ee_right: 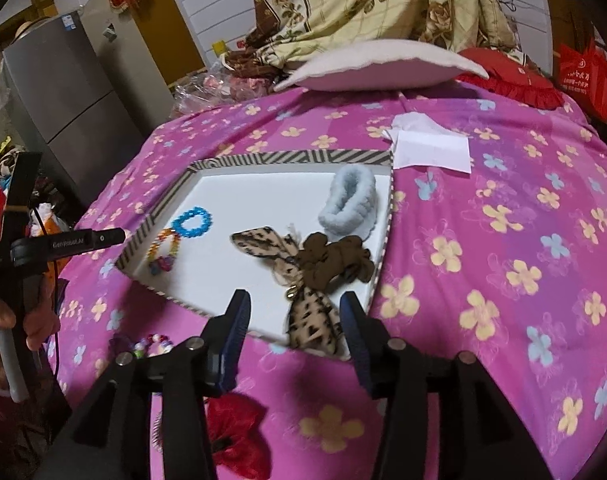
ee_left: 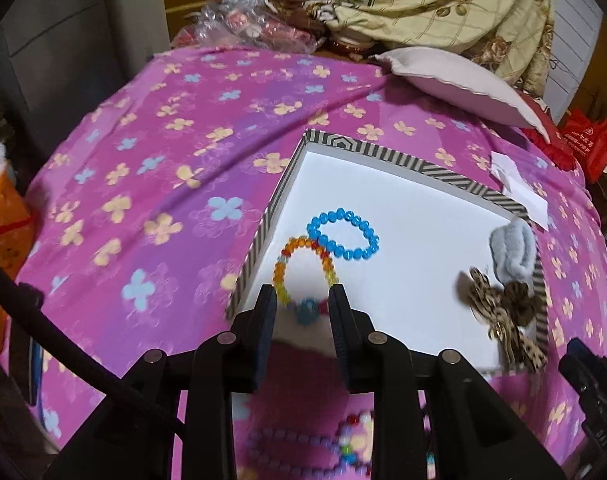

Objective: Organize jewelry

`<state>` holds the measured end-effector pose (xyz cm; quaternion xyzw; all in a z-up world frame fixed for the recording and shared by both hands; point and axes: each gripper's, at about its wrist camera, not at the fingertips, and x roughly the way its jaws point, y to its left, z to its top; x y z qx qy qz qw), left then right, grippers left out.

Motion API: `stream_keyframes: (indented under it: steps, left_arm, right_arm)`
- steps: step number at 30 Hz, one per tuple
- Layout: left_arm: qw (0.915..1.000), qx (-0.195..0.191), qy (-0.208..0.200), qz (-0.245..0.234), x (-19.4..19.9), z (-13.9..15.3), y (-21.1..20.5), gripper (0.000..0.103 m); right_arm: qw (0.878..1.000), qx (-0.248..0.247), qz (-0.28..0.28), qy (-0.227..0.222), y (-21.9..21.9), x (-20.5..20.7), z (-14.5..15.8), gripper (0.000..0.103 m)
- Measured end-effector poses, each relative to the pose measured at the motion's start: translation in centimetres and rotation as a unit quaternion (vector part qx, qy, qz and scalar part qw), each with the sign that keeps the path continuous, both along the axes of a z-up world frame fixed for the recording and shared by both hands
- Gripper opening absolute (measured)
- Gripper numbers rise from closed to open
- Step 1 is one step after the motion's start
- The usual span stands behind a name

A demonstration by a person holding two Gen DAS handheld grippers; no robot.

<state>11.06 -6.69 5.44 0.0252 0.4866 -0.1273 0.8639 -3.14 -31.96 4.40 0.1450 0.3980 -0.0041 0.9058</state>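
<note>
Jewelry and hair pieces lie partly sorted in a shallow white tray with a striped rim, set on a bed under a pink flowered sheet.

Inside, on the left: a blue bead bracelet and an orange-and-yellow bead bracelet touching it. On the right: a pale blue fluffy scrunchie, a brown scrunchie and a leopard-print bow whose tail reaches the near rim.

The left gripper stands just above the orange bracelet's near end, jaws parted and holding nothing. The right gripper hovers over the bow's tail, jaws wide apart and empty.

Still outside, near: a string of mixed beads and a red fabric flower on the sheet.

Judgement: both pieces appear released; the next step is collecting what remains.
- Beads are hard, glossy and round; they will slip, so close the jaws across the strand, not on one bead.
- Fabric is soft and crushable; a light grip on a fold suffices.
- Keep beads left and cloth right, avoiding tangles.
</note>
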Motion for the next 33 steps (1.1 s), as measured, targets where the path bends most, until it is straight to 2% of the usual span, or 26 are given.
stream_keyframes:
  steps: [4, 16, 27, 33]
  left_arm:
    - [0.9999, -0.001, -0.013, -0.002, -2.5, 0.8, 0.9, 0.031]
    - [0.9979, 0.021, -0.060, 0.008, -8.6, 1.7, 3.1, 0.031]
    - [0.9966, 0.007, -0.081, 0.014, -12.7, 2.4, 4.3, 0.031]
    - [0.9964, 0.003, -0.084, 0.011, -14.5, 2.5, 4.4, 0.031]
  right_arm:
    - [1.000, -0.007, 0.006, -0.005, 1.5, -1.6, 0.8, 0.056]
    - [1.000, -0.001, 0.016, 0.000, 4.2, -4.9, 0.6, 0.057]
    - [1.000, -0.001, 0.025, -0.010, 6.0, -7.4, 1.5, 0.058]
    - [0.999, -0.011, 0.032, -0.019, 7.1, -8.7, 2.3, 0.063]
